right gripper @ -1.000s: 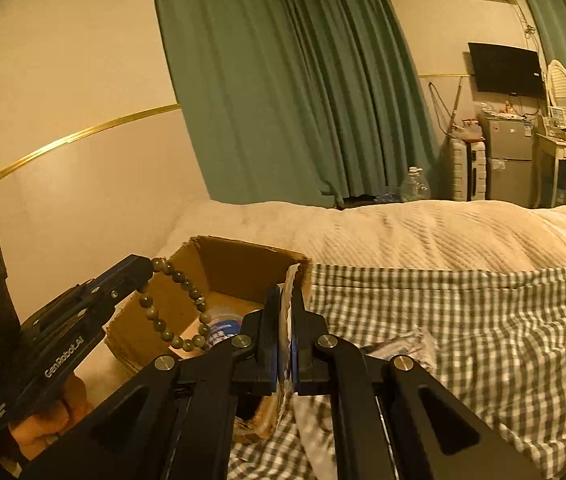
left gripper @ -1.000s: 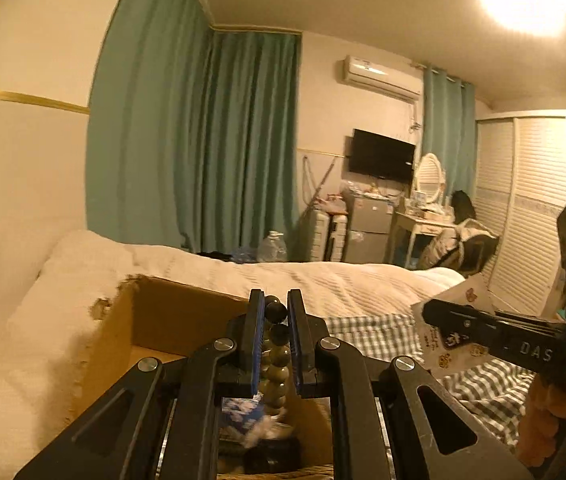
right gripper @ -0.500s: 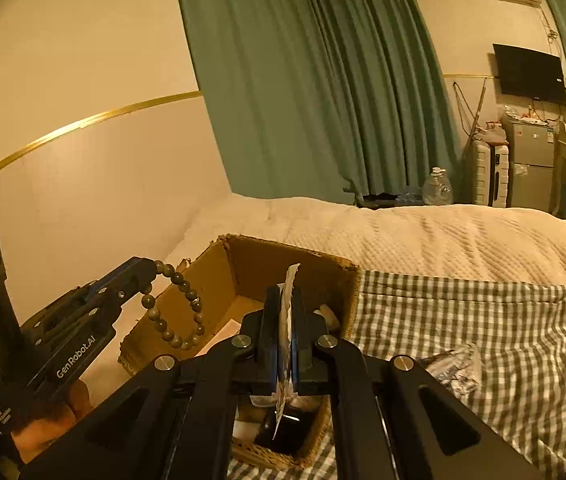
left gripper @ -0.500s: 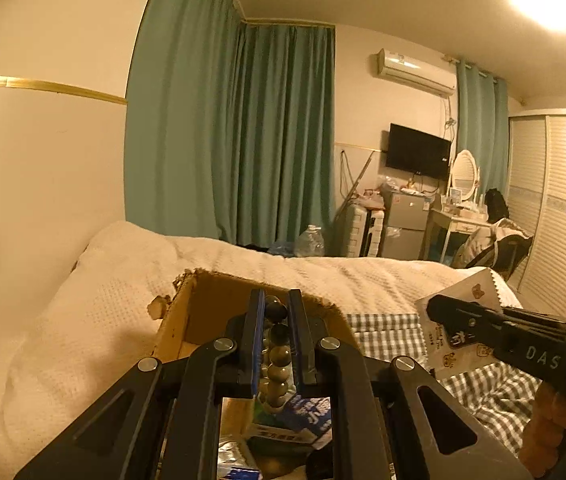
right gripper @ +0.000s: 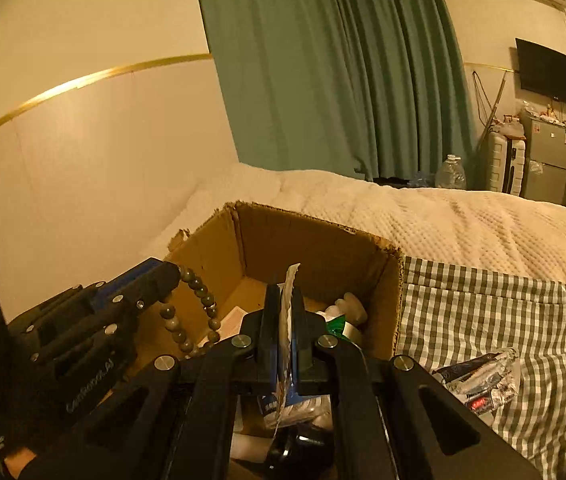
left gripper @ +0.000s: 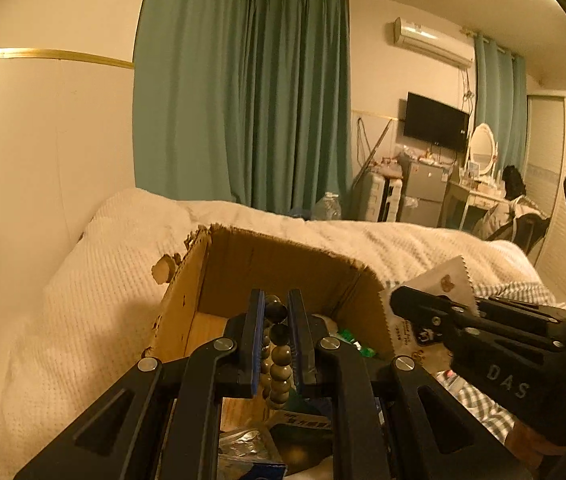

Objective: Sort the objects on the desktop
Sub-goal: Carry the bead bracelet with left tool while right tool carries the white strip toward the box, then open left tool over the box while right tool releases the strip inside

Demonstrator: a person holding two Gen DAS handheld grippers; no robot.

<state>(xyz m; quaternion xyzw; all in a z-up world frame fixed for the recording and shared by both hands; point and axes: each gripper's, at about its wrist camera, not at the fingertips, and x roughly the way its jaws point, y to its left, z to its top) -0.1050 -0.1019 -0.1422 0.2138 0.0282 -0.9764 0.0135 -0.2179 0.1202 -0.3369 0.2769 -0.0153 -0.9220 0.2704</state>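
Note:
My left gripper is shut on a dark bead bracelet, which hangs over the open cardboard box. From the right wrist view the left gripper shows at the left with the bracelet dangling from it. My right gripper is shut on a thin white sachet, held above the box. In the left wrist view the right gripper reaches in from the right with the sachet.
The box holds several items: a green-and-white thing, a blue-labelled pack, a dark round object. It sits on a bed with a white blanket and a checked cloth. A foil packet lies on the cloth.
Both grippers have moved forward and over the box with their loads. The box now fills more of both views and its contents show beneath the fingers.

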